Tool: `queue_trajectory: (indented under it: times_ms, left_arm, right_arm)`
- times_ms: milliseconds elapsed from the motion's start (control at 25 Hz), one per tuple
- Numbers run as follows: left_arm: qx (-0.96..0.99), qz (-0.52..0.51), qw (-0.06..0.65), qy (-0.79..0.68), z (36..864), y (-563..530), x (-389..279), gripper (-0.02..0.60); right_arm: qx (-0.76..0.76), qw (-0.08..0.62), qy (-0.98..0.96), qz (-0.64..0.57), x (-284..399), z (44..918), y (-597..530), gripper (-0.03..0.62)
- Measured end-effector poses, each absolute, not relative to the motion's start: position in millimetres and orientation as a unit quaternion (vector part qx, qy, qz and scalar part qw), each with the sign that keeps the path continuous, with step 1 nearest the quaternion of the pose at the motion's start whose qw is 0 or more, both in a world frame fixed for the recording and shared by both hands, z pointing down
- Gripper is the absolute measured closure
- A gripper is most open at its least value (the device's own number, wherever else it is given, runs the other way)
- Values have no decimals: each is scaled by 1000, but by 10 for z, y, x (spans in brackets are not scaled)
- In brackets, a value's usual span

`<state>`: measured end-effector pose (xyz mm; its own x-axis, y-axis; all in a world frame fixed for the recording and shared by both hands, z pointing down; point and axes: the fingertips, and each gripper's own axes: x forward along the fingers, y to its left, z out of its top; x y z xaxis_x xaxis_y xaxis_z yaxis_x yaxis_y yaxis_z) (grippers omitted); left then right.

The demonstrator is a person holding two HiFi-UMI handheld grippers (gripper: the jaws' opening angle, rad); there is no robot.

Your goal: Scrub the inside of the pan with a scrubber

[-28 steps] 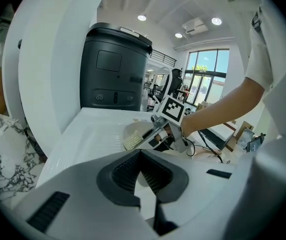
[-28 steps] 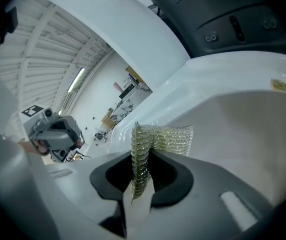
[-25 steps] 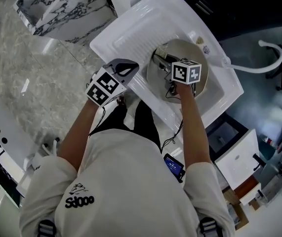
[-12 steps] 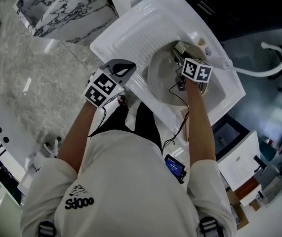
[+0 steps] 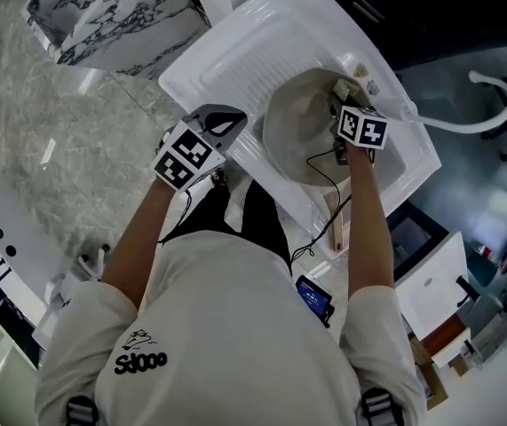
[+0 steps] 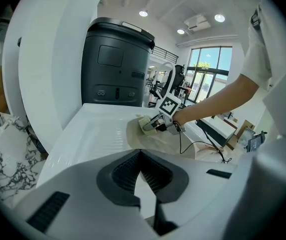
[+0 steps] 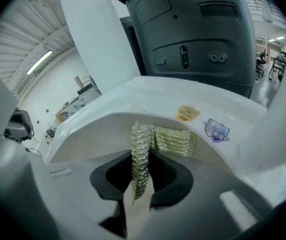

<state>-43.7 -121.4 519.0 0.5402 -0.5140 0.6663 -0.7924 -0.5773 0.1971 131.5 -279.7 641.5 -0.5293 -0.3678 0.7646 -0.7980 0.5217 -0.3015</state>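
Observation:
A beige pan (image 5: 296, 140) sits in the basin of a white sink (image 5: 235, 60), its wooden handle (image 5: 336, 229) pointing toward me. My right gripper (image 5: 342, 98) is shut on a glittery yellow-green scrubber (image 5: 345, 87) at the pan's far right rim. In the right gripper view the scrubber (image 7: 170, 140) is pinched between the jaws of the right gripper (image 7: 140, 184) and rests against the pan's wall (image 7: 97, 144). My left gripper (image 5: 226, 124) hovers over the sink's near edge, left of the pan, shut on nothing. From the left gripper (image 6: 140, 156), the pan (image 6: 155, 143) and scrubber (image 6: 144, 124) lie ahead.
A ribbed drainboard (image 5: 262, 56) fills the sink's left half. A white faucet hose (image 5: 466, 118) curves at the right. A marble block (image 5: 120, 11) stands beyond the sink. A black bin (image 6: 115, 64) rises behind it. Two stickers (image 7: 188, 113) mark the sink's rim.
My right gripper has carried the scrubber from the pan's middle to its far right rim. The left gripper has hardly moved.

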Motion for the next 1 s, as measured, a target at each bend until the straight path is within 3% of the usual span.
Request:
queue_trajectory:
  times_ms: [680, 1000]
  left_arm:
    - [845, 287, 245, -378, 5206, -1099, -338, 577]
    - [846, 288, 243, -376, 5208, -1002, -339, 578]
  right_arm:
    - [207, 586, -701, 352, 1904, 6904, -1952, 517]
    - [149, 643, -671, 339, 1995, 6888, -1662, 519]
